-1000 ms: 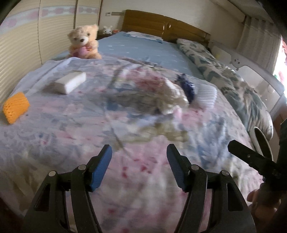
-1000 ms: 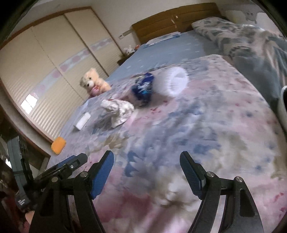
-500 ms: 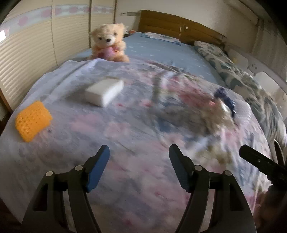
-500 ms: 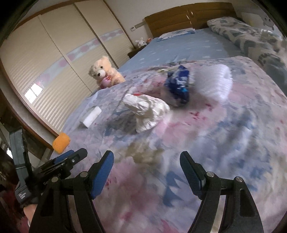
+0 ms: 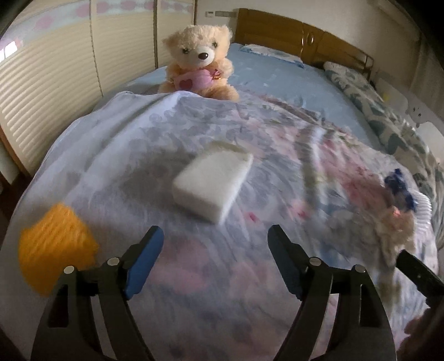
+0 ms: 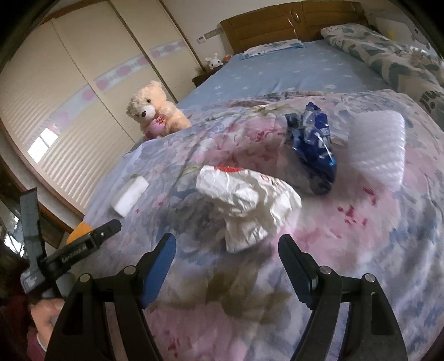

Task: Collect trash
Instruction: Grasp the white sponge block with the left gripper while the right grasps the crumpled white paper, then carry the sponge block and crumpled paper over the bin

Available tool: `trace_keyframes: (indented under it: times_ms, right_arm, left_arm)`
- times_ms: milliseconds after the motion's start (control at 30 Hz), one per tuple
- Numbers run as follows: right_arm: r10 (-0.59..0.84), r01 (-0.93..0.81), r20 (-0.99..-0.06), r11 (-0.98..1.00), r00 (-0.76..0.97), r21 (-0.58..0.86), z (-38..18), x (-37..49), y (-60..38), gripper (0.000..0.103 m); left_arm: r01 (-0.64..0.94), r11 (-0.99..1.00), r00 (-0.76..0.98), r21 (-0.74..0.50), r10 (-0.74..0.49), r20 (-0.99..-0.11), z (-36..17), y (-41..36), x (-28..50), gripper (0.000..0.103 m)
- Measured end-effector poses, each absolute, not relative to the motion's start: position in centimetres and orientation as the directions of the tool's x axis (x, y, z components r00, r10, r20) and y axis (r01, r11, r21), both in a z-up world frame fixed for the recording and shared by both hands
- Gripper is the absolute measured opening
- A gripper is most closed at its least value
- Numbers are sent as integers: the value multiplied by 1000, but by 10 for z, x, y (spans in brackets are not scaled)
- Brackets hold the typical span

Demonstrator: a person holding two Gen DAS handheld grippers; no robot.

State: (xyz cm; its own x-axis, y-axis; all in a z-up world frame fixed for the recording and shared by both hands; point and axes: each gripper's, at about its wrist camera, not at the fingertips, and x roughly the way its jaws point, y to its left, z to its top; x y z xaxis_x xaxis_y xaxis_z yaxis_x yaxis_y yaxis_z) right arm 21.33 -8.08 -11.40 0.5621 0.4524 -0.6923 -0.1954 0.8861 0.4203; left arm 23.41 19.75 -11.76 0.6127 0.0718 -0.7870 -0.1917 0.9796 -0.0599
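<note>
Swung L since 1 s ago: white foam block (image 5: 212,184) now centred ahead of L gripper (image 5: 213,251), jaws opening, nothing between. R gripper (image 6: 226,257) nearer crumpled white bag (image 6: 247,205), jaws apart, empty.

1. You see a cream teddy bear (image 5: 200,62) holding a pink heart cushion, sitting upright at the far edge of the floral quilt (image 5: 133,144).
2. Beyond it you have the blue bed sheet (image 6: 291,73) and a wooden headboard (image 6: 288,26).
3. Your left side shows ribbed wardrobe doors (image 6: 69,111).
4. A small white bunny toy (image 6: 214,61) sits by the headboard.
</note>
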Motion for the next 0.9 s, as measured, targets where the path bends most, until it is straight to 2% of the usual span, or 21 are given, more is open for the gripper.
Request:
trace_keyframes:
  times_ms: [167, 200, 233, 300, 400, 500, 900]
  right_arm:
    - [409, -162, -716, 906, 565, 390, -120, 226, -76, 76]
    - [401, -158, -723, 910, 563, 382, -121, 228, -75, 70]
    - [388, -155, -723, 916, 572, 369, -120, 229, -74, 64]
    - [373, -149, -733, 923, 569, 355, -122, 232, -73, 37]
    - [382, -150, -728, 919, 570, 366, -122, 230, -76, 31]
    - [393, -153, -720, 913, 572, 378, -119, 224, -81, 29]
    - [419, -186, -677, 901, 605, 391, -91, 178, -126, 28]
  left_arm:
    - [-191, 981, 610, -33, 92, -787, -125, 208, 257, 81]
    - [-193, 981, 611, -34, 93, -787, -127, 209, 259, 80]
    - [-188, 981, 609, -47, 79, -789, -128, 211, 261, 69]
    - [-173, 983, 604, -65, 54, -795, -130, 210, 265, 50]
    - [-153, 987, 624, -52, 56, -780, -125, 203, 262, 48]
    - [-133, 991, 650, -29, 65, -757, -117, 190, 253, 46]
    - [10, 994, 676, -105, -84, -732, -93, 89, 190, 46]
